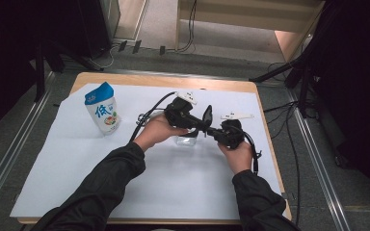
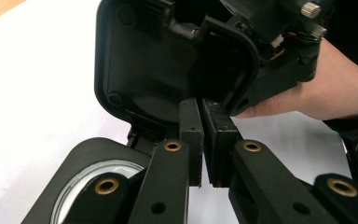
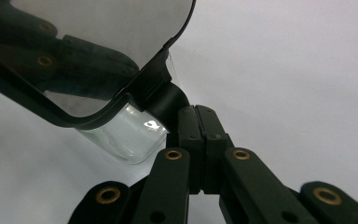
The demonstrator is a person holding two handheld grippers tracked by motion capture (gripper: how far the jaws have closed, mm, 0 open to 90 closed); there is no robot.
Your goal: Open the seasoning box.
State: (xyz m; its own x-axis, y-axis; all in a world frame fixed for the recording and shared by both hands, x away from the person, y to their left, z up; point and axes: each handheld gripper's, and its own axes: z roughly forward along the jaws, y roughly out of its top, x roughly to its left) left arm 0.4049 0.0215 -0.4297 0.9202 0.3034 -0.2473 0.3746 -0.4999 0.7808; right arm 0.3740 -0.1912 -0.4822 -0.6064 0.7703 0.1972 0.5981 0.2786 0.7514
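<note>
White sheet [image 1: 173, 183], jar [image 1: 187, 140] beneath tongs [image 1: 207, 126]

Wooden table [image 1: 164, 80] w/ white sheet [image 1: 183, 183] over most of top. Grey carpet floor [image 1: 318, 159]; metal rails [image 1: 9, 159] run along both sides of table. Black cables [image 1: 289, 144] trail on floor at right. Light wood furniture [image 1: 250, 19] at rear. Dark surroundings left & right; light falls mainly on tabletop.

Printed pouch, one legible character.
The blue and white pouch [image 1: 103, 115] standing at the table's left carries a large blue Chinese character, "依"; its smaller print is too small to read.
</note>
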